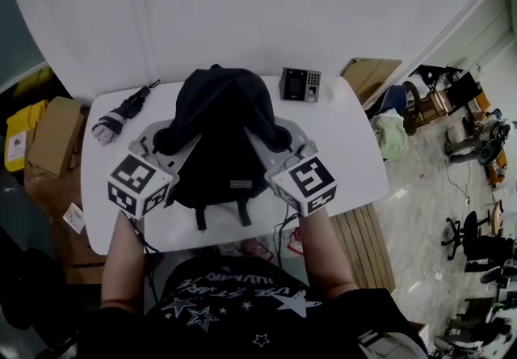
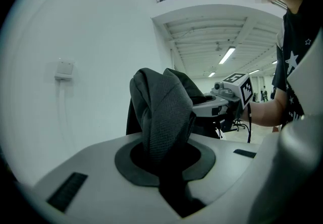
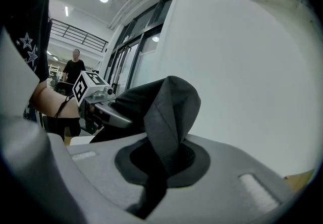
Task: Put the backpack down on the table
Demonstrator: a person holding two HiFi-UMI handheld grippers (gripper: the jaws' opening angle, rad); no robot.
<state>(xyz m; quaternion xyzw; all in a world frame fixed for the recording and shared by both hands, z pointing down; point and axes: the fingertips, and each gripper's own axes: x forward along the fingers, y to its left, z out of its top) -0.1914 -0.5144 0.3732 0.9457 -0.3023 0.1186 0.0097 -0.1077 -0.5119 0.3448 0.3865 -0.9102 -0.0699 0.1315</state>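
A black backpack [image 1: 218, 139] hangs upright between my two grippers over the white table [image 1: 355, 163]. I cannot tell whether its base touches the tabletop. My left gripper [image 1: 166, 141] is shut on a fold of the backpack's fabric [image 2: 164, 112] at its left shoulder. On the other shoulder my right gripper [image 1: 284, 141] is shut on a similar fold [image 3: 171, 112]. In the left gripper view the jaws [image 2: 162, 165] pinch the cloth, and the right gripper [image 2: 224, 99] shows beyond it. The right gripper view shows its jaws [image 3: 159, 167] clamped on cloth too, with the left gripper [image 3: 98, 99] behind.
A folded umbrella [image 1: 121, 115] lies on the table's back left. A keypad device [image 1: 300, 84] stands at the back right, against the white wall. Cardboard boxes [image 1: 55, 135] sit on the floor at the left, and wooden slats [image 1: 367, 248] at the right front. A person stands far off in the right gripper view.
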